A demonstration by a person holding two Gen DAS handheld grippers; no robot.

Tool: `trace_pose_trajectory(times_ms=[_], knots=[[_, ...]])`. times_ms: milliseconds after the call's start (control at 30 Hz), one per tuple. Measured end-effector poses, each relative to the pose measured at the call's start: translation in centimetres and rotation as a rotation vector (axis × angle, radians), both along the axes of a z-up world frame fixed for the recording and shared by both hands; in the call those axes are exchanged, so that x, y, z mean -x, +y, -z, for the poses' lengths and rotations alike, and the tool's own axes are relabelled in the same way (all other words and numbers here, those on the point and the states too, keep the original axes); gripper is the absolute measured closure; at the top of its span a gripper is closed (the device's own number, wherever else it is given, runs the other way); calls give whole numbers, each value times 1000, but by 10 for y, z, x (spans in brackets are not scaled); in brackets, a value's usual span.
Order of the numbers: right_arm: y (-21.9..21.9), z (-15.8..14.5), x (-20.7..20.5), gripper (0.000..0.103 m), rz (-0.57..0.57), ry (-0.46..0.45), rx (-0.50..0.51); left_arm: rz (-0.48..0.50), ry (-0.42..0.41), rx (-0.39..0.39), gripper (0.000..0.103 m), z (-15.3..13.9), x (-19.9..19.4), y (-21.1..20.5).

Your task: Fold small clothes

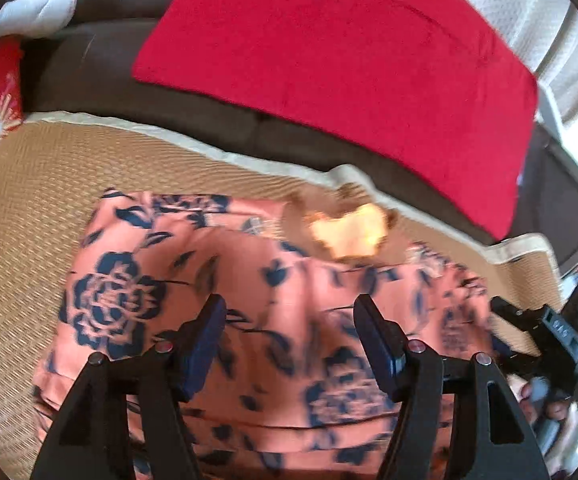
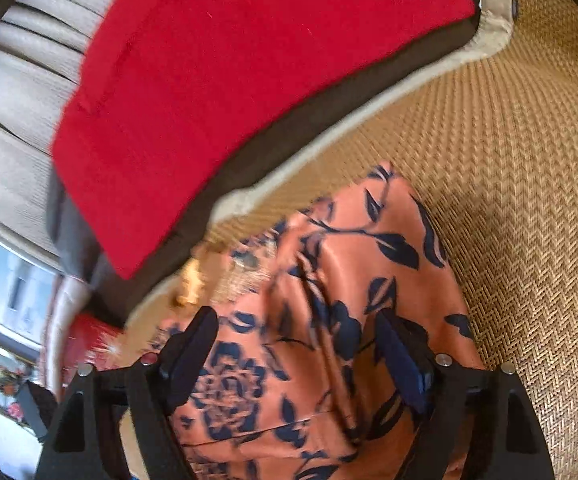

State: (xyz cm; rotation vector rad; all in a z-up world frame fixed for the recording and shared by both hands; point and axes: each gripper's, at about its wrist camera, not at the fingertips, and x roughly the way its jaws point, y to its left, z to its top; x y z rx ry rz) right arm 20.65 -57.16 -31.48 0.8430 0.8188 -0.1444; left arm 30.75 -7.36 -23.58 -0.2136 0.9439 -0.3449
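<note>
A salmon-pink garment [image 1: 225, 304] printed with dark blue roses lies rumpled on a tan woven mat [image 1: 29, 200], filling the lower centre. The left gripper [image 1: 289, 320] hovers over it at 6 o'clock, its two black fingers spread wide apart with nothing between them. The right gripper [image 1: 545, 332] shows at 4 o'clock by the garment's edge, too blurred to judge. A red cloth [image 1: 349, 60] lies at 12 o'clock on a dark brown cushion [image 1: 89, 76].

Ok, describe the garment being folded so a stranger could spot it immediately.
Find the tan woven mat in front of the dark sofa. The garment lies on it, under both open grippers. It alone is salmon-orange with navy roses and leaves; the red cloth behind is plain.
</note>
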Motion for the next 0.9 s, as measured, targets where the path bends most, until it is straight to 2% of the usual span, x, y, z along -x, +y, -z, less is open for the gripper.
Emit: trace_pose_trajectory(times_ms=[33, 67, 100, 133, 200, 267, 333, 400, 467, 600, 733, 800, 833, 900], knots=[[3, 0, -2, 26, -3, 7, 20, -3, -5, -12, 36, 1, -1, 3], [9, -2, -4, 41, -18, 14, 61, -4, -10, -16, 36, 0, 0, 7], [19, -5, -8, 52, -43, 24, 92, -6, -21, -35, 36, 0, -1, 10], [24, -5, -10, 68, -57, 50, 123, -12, -29, -58, 36, 0, -1, 11], [37, -5, -14, 68, -79, 100, 189, -23, -41, -104, 36, 5, -3, 17], [47, -9, -14, 69, -107, 122, 237, -22, -42, -113, 36, 5, -4, 19], [50, -15, -8, 71, -114, 122, 233, -7, -47, -132, 36, 7, -4, 17], [56, -17, -2, 79, -131, 126, 239, 4, -53, -198, 36, 13, -5, 8], [51, -17, 2, 92, -149, 126, 247, 10, -44, -258, 36, 20, -6, 2], [49, -25, 12, 94, -142, 66, 222, 17, -13, -280, 36, 33, -10, -6], [44, -33, 16, 95, -112, 26, 233, 11, -24, -302, 36, 39, -13, -9], [40, -29, 16, 95, -104, 41, 231, 2, -11, -344, 36, 45, -15, -12], [38, -18, 12, 95, -103, 93, 223, 3, 0, -345, 36, 49, -16, -13], [34, -6, 9, 95, -101, 138, 198, -1, 1, -337, 36, 51, -18, -12]])
